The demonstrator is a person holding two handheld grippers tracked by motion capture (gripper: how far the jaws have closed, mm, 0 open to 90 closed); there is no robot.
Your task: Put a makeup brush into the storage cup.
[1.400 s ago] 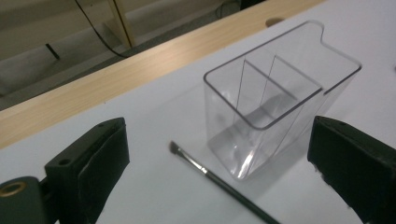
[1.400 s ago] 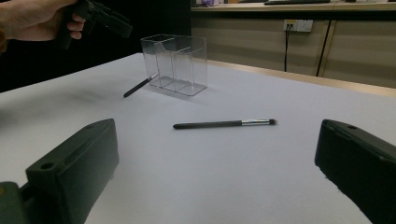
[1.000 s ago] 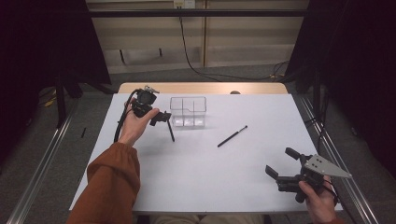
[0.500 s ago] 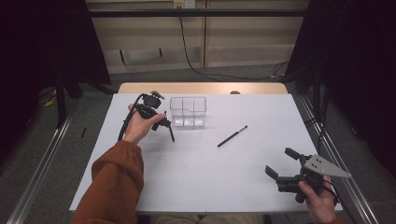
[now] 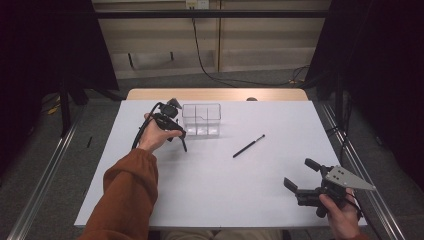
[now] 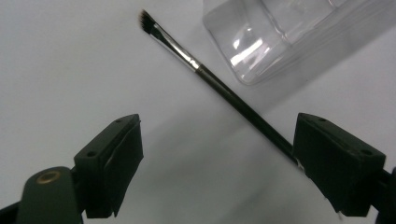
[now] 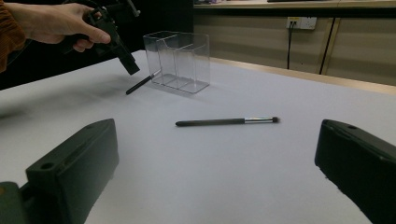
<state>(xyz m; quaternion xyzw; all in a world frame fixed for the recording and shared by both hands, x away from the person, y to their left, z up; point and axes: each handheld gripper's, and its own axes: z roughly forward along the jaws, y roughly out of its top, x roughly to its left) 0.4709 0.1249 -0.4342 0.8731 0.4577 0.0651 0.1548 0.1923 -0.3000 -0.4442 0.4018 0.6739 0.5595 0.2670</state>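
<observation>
A thin black makeup brush with a silver ferrule lies on the white table against the foot of a clear compartmented box. My left gripper hangs low over it. Its jaws have just been closing and still stand apart around the handle, whose end runs in by the right-hand jaw. The same brush shows under that gripper in the right gripper view. A second brush lies alone mid-table. My right gripper rests open at the front right, with nothing between its jaws.
The clear box stands near the table's far edge with nothing visible inside. A wooden strip runs along the table's far side. The second brush lies between the two grippers.
My left hand has sunk toward the table and moved closer to the clear box, with its jaws now down around the brush. The right hand has stayed still.
</observation>
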